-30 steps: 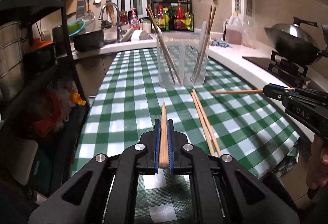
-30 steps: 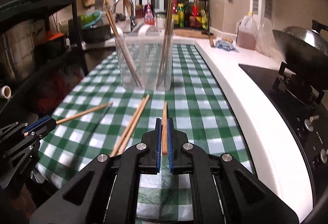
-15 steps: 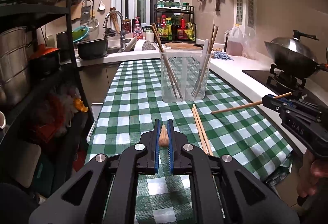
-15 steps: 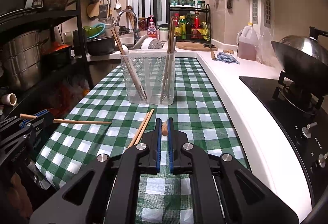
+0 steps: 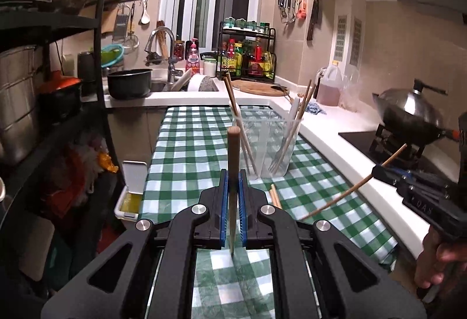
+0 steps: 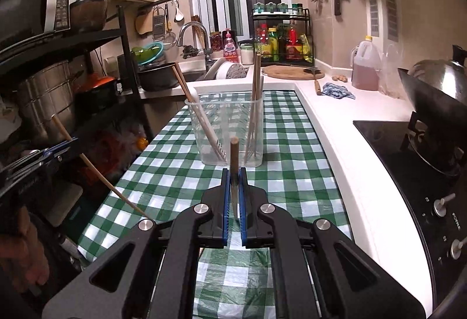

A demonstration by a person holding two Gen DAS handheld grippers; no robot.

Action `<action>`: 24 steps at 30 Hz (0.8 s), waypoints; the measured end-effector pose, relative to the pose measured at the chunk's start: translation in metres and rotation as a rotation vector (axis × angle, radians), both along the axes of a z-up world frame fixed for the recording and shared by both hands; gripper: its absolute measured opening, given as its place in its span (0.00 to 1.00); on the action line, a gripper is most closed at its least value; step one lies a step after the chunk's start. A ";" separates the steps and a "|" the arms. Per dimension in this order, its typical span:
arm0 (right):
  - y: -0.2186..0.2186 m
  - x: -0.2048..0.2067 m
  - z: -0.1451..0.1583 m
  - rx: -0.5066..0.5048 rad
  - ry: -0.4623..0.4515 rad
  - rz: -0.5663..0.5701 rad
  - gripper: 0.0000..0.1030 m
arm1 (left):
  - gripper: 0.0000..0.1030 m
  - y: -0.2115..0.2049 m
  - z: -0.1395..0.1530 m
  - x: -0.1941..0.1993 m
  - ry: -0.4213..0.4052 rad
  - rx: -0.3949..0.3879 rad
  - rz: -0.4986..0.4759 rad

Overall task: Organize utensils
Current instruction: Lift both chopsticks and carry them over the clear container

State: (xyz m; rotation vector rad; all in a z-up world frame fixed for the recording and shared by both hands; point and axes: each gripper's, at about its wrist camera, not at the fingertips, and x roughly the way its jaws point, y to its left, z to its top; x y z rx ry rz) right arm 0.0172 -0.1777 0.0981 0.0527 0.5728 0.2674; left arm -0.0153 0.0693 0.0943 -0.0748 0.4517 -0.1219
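Stretching away from both cameras is the green-and-white checked tablecloth [image 5: 186,149], one long cloth running toward the sink counter. On it stands one clear plastic utensil holder [image 6: 226,129], and inside I count two brown chopsticks leaning at its left side and two more at its right, plus one fork [image 5: 275,159] with tines down on the right; the white utensils in there are too blurred to count. Just in front of the holder, a loose pair of chopsticks [image 5: 274,197] lies on the cloth, mostly hidden behind the left gripper, so only its far ends show. Now the grippers, two of them, both busy: the left gripper [image 5: 233,199] has its blue-padded jaws closed on one wooden chopstick [image 5: 233,161], held nearly upright, thick end up, above the near part of the cloth. The right gripper [image 6: 233,196] is clamped the same way on a second single chopstick [image 6: 234,164], also standing upright, directly in front of the holder. Each held stick slants in the other camera's view, clear of the cloth.
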 end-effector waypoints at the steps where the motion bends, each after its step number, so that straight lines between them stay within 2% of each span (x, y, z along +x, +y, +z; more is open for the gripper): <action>1: 0.000 0.003 0.002 0.002 0.005 0.001 0.06 | 0.06 0.002 0.003 0.004 0.009 -0.009 -0.005; 7: 0.004 0.027 0.027 -0.006 0.035 0.024 0.06 | 0.06 0.011 0.025 0.031 0.063 -0.053 -0.026; 10: 0.003 0.041 0.049 0.009 0.025 0.031 0.06 | 0.06 0.017 0.044 0.047 0.056 -0.067 -0.037; 18: 0.002 0.088 0.117 0.060 -0.089 0.009 0.06 | 0.06 0.013 0.112 0.095 -0.072 -0.110 -0.085; 24: 0.013 0.119 0.153 0.058 -0.213 0.001 0.06 | 0.06 0.005 0.137 0.130 -0.151 -0.157 -0.099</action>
